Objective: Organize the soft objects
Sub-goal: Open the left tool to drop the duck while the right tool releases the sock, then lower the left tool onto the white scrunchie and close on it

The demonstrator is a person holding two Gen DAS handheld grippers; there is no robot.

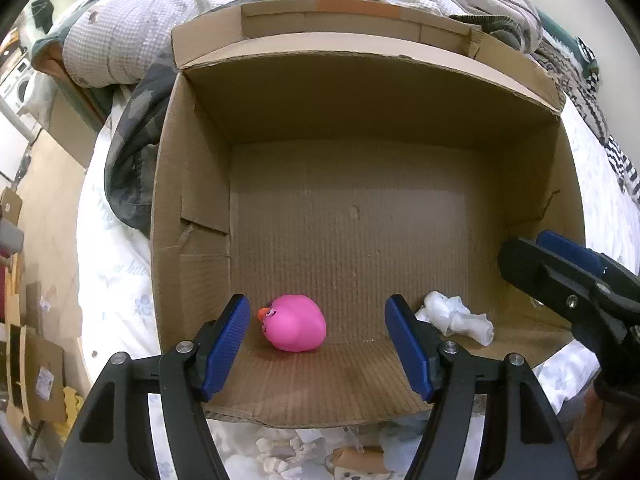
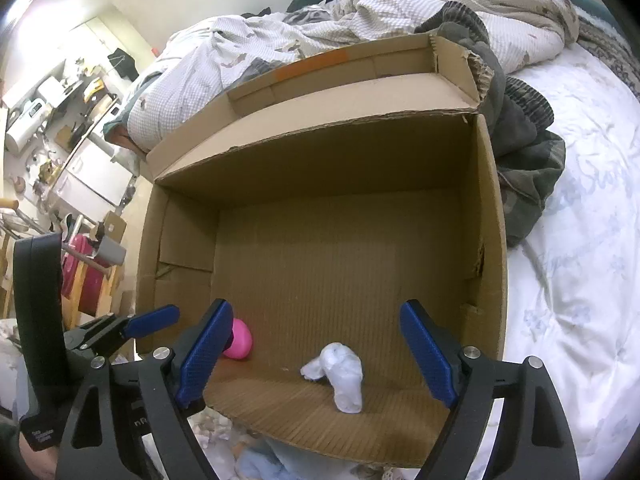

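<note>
An open cardboard box point(image 1: 192, 168) point(image 2: 490, 220) stands on a bed. On its floor, close to the near wall, lies a pink soft toy point(image 1: 294, 328) with an orange beak, partly hidden by a finger in the right wrist view point(image 2: 240, 344). A crumpled white soft item point(image 1: 456, 318) point(image 2: 344, 372) lies to its right. My left gripper point(image 1: 317, 303) hangs open above the pink toy, pads clear of it. My right gripper point(image 2: 317, 307) is open wide over the white item, touching nothing. It also shows at the box's right wall point(image 1: 534, 248).
A rumpled checked duvet point(image 1: 132, 28) and a dark garment point(image 2: 524, 148) lie behind and beside the box. White floral sheet point(image 2: 580, 280) spreads to the right. More pale soft items point(image 1: 280, 456) lie before the box's near edge. Cluttered furniture point(image 2: 60, 120) lines the far left.
</note>
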